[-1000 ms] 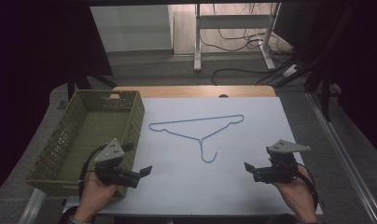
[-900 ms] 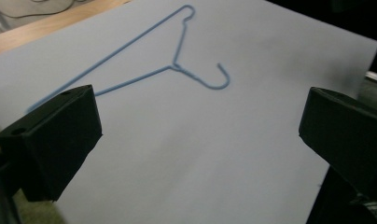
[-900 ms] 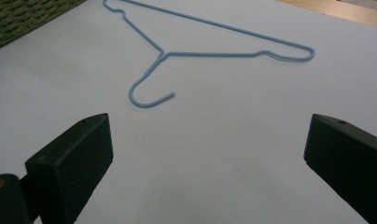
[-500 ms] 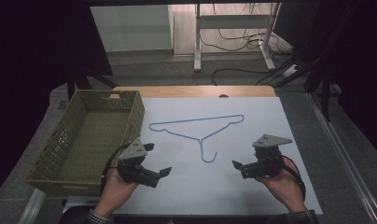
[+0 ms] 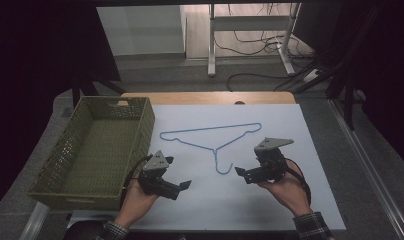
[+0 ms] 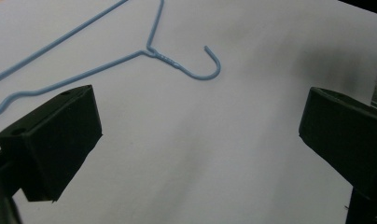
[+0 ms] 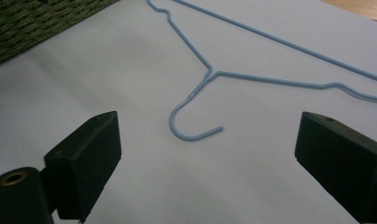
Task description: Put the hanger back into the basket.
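Both hand-held grippers have moved inward and forward from the near corners of the bench (image 5: 310, 200). The left hand-held gripper (image 5: 182, 186) now sits near the basket (image 5: 90, 150), its jaws wide and empty, aimed right toward the hanger (image 5: 215, 142). The right hand-held gripper (image 5: 240, 174) has closed in more, jaws also wide and empty, just right of the hook (image 5: 222, 167). The hanger lies flat mid-bench, untouched, hook pointing near. In the right gripper view the hook (image 7: 191, 126) lies between the jaws ahead, so a grasp of it looks likely next, probably leading to the basket.
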